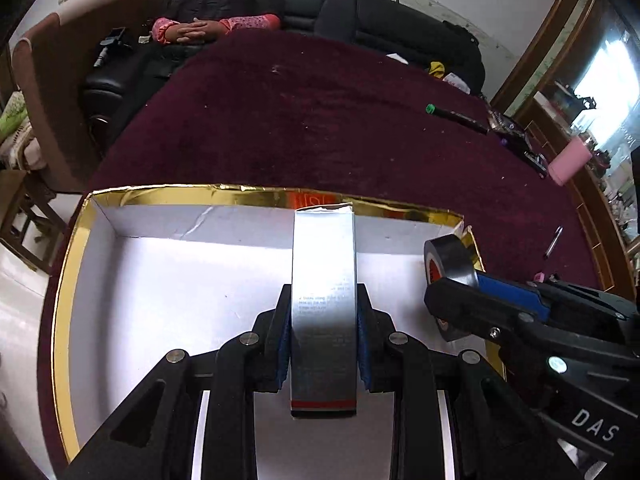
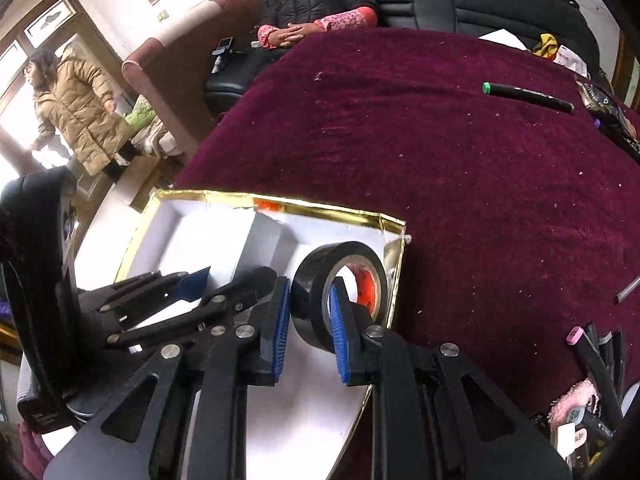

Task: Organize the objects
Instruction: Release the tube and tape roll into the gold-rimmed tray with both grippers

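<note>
Maroon velvet-covered desk (image 1: 320, 120) bearing shallow gold-rimmed white cardboard tray (image 1: 100, 216). Left hand-held gripper (image 1: 324, 308) clamped on tall silver carton (image 1: 324, 280), held over tray floor; right hand-held gripper (image 2: 310, 304) clamped through wall of black electrical-tape roll (image 2: 340, 276), at tray's right corner. Possible faults: roll catching on rim or rolling off once released; carton toppling. Legible: "DAS" on gripper body; carton print unreadable.

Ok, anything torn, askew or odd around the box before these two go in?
The gold-edged box has a ragged, crumpled far rim, and its right corner is split open. The silver carton has a frayed top end. Nothing spilled.
</note>
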`<state>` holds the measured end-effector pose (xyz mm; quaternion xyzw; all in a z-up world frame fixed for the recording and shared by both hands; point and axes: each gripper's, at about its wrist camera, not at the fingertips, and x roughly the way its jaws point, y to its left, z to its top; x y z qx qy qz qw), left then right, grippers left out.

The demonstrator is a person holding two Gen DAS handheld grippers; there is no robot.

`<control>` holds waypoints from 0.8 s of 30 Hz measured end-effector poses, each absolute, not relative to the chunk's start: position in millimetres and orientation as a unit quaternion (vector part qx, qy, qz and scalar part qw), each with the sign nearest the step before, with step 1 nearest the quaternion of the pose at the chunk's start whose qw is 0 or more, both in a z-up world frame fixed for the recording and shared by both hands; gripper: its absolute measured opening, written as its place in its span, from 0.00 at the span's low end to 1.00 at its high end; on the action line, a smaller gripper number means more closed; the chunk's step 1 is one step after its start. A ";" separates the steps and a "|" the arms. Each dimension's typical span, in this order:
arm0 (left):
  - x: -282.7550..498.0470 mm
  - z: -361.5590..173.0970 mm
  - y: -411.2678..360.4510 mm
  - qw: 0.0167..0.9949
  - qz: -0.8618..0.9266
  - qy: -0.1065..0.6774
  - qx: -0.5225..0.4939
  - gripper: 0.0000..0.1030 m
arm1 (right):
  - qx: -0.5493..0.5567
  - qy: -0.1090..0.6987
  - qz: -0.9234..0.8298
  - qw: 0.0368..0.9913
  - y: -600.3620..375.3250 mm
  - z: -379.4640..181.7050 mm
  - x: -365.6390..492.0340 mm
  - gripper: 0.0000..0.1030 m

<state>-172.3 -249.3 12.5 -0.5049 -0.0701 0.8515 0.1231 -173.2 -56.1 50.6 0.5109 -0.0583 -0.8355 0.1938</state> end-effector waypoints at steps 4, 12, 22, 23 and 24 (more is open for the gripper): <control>-176.7 11.2 -250.8 0.126 0.847 -0.086 -0.509 0.22 | 0.514 -0.072 -0.833 0.190 -53.9 45.4 -181.6 0.26; -170.1 25.5 -249.6 0.122 0.854 -0.077 -0.500 0.23 | 0.491 -0.105 -0.841 0.201 -37.0 63.3 -168.5 0.41; -91.3 48.8 -226.0 0.160 0.857 -0.105 -0.478 0.25 | 0.421 -0.126 -0.875 0.203 33.9 114.7 -92.9 0.44; -78.7 52.6 -218.1 0.177 0.855 -0.104 -0.475 0.25 | 0.418 -0.128 -0.877 0.200 43.5 116.3 -84.0 0.48; -68.2 56.4 -210.3 0.192 0.854 -0.101 -0.473 0.25 | 0.415 -0.132 -0.879 0.196 59.1 117.1 -68.6 0.52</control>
